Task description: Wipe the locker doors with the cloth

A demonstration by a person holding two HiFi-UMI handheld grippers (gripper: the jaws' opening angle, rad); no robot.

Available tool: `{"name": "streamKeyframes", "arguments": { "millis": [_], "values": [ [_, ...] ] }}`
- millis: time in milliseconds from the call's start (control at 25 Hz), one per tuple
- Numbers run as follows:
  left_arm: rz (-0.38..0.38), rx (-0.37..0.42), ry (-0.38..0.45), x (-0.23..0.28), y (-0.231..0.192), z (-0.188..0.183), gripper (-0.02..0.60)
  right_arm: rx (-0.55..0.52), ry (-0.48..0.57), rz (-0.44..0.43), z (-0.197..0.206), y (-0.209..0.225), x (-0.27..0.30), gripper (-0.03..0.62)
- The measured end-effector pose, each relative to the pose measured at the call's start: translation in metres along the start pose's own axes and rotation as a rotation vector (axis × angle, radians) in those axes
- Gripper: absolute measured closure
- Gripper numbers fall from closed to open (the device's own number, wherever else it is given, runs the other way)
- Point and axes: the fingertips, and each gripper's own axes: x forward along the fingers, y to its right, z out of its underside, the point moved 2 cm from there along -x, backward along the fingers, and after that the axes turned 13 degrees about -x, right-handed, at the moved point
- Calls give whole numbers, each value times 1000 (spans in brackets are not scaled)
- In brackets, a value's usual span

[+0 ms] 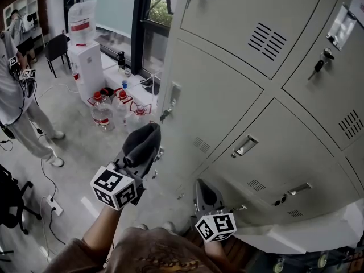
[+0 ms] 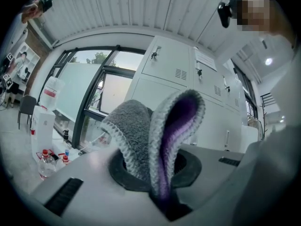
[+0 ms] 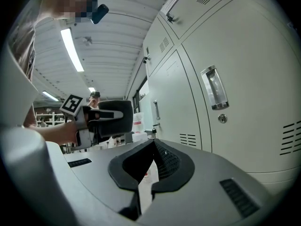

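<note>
A brown sleeve [image 1: 145,255] is filling the bottom edge of the head view, and a bare forearm [image 1: 105,227] is reaching out of it toward the middle left of the frame. That arm is carrying the left gripper [image 1: 135,162], which is pointing up and to the right. Its jaws are clamping a grey cloth [image 1: 143,141]. The cloth is folding over above the tips and showing a purple inner face in the left gripper view. It is sitting just beside the left edge of the lockers, but I cannot tell whether it is touching the metal. At bottom centre, the right gripper [image 1: 205,193] is hanging low near the lowest doors, with its jaws pressed together at the tips and gripping nothing.

The wiping seems to be only beginning. To do it well, the folded pad should be lying flat against the locker door [image 1: 222,104], with the wrist tilting so the cloth, not the jaws, is rubbing the paint. The strokes should be overlapping and steering round the handle [image 1: 244,145] and the dangling key [image 1: 317,67], which could snag the loose fold.

Farther off, in the upper left, water bottles [image 1: 101,112] are standing on the floor beside a white dispenser [image 1: 88,67]. Another person [image 1: 17,112] is standing at the left edge.
</note>
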Motion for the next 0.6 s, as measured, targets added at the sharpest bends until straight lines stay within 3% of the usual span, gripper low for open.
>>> {"name": "streamKeyframes", "arguments": {
  "millis": [400, 600],
  "values": [
    [2, 169, 136, 49, 1, -100, 543, 18, -1, -7, 5, 5, -3, 595],
    [-17, 214, 191, 80, -5, -145, 543, 15, 1, -16, 4, 8, -4, 595]
  ]
}}
